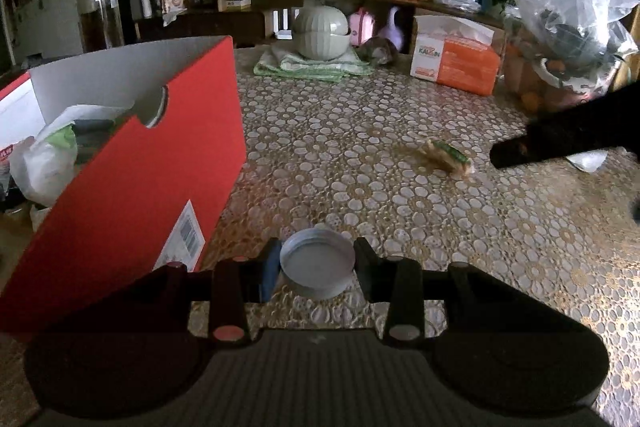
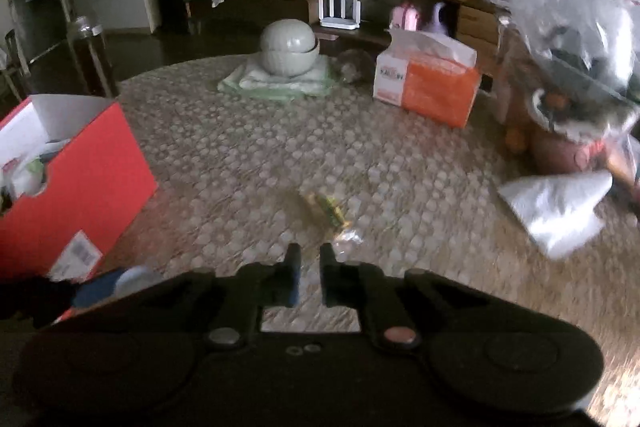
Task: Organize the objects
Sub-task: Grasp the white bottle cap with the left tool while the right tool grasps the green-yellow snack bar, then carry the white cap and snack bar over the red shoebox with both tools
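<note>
The left gripper (image 1: 318, 269) grips a round grey lid (image 1: 318, 269) between its fingers, which press on the lid's opposite edges; the lid sits with its hollow side up just above the patterned tablecloth (image 1: 360, 155). The right gripper (image 2: 310, 269) has its fingers drawn close together with only a narrow gap between them, and nothing is caught there. Just ahead of its tips lies a small green and yellow snack packet (image 2: 330, 213), flat on the cloth and free of the fingers. The left wrist view shows that same packet farther out to the right, well apart from the lid, with the dark tip of the right gripper beside it.

To the left stands an open red box (image 1: 132, 187) with white bags inside, near the left gripper. Only the right wrist view shows the whole white pouch (image 2: 558, 211) lying at the right, along with a blurred glimpse of the left gripper and lid at the lower left.

Farther back both views show a pale green lidded bowl (image 2: 288, 49) on a folded cloth, an orange tissue box (image 2: 430, 87), and a large clear plastic bag (image 2: 572, 3) at the right.
</note>
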### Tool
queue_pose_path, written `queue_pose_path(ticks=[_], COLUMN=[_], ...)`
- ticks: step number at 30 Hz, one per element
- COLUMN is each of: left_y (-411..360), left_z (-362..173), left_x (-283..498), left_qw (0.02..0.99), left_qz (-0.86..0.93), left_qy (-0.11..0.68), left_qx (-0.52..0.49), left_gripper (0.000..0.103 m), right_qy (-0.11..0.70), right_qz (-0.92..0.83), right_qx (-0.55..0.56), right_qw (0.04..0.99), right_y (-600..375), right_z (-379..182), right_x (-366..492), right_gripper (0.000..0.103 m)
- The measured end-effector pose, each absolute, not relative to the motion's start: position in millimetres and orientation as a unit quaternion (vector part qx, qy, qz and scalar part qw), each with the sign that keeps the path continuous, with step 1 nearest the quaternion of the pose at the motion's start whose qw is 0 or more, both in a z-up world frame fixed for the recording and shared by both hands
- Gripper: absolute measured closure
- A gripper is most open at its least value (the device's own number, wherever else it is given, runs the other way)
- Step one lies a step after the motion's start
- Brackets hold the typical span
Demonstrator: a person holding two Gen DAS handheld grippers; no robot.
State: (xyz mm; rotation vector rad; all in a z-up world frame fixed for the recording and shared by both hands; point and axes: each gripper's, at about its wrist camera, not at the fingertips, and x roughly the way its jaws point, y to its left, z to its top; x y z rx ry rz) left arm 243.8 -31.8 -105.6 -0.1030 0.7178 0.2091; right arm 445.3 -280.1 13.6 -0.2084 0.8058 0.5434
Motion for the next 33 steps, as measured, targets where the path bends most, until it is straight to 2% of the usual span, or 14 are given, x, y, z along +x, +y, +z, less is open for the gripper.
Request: queue_pose_path(ticks=[6,7,8,9,10,11,15,17,18,20,21,23,33], left_y=[-36,-36,-37,-38,-38,-38,-38,-39,-39,-39,-39,-39,-26], left_z=[-105,-106,-107,-108,-110,-111,-115,-114,-114,-112,-111,-107,-67], left_x=[245,246,247,249,250,250,253,254,253,251,250,247,211], left_qw=[0.930,0.930,0.930,0.930,0.930,0.930,0.929,0.929,0.929,0.931,0.931,0.932,0.940], left_qz=[0.076,0.072,0.067,0.064,0.061,0.059,0.053,0.051,0.050,0.047,0.045,0.041,0.010], left_qy=[0.357,0.358,0.359,0.360,0.360,0.361,0.366,0.366,0.365,0.362,0.361,0.360,0.338], left_qx=[-0.039,-0.038,-0.035,-0.031,-0.028,-0.027,-0.026,-0.028,-0.027,-0.027,-0.027,-0.028,-0.041], left_gripper=[0.065,0.065,0.065,0.065,0.065,0.065,0.065,0.065,0.065,0.065,0.065,0.065,0.065], right_qy=[0.403,0.406,0.411,0.412,0.407,0.403,0.410,0.411,0.413,0.409,0.410,0.412,0.423], right_qz=[0.256,0.257,0.258,0.262,0.267,0.268,0.279,0.274,0.271,0.274,0.277,0.274,0.270], right_qx=[-0.113,-0.108,-0.102,-0.096,-0.094,-0.104,-0.113,-0.120,-0.124,-0.123,-0.124,-0.129,-0.091], right_qw=[0.872,0.870,0.868,0.867,0.868,0.869,0.861,0.861,0.861,0.861,0.860,0.859,0.860], right_y=[-275,-274,-274,-273,-271,-267,-258,-255,-254,-254,-254,-254,-277], right_z=[-3,-7,-11,-15,-18,-21,-31,-35,-37,-37,-37,-36,-1], right_x=[486,492,498,501,502,504,510,511,511,508,507,502,432], right_gripper=[0.073,0.060,0.039,0.033,0.033,0.039,0.051,0.065,0.066,0.077,0.080,0.083,0.084])
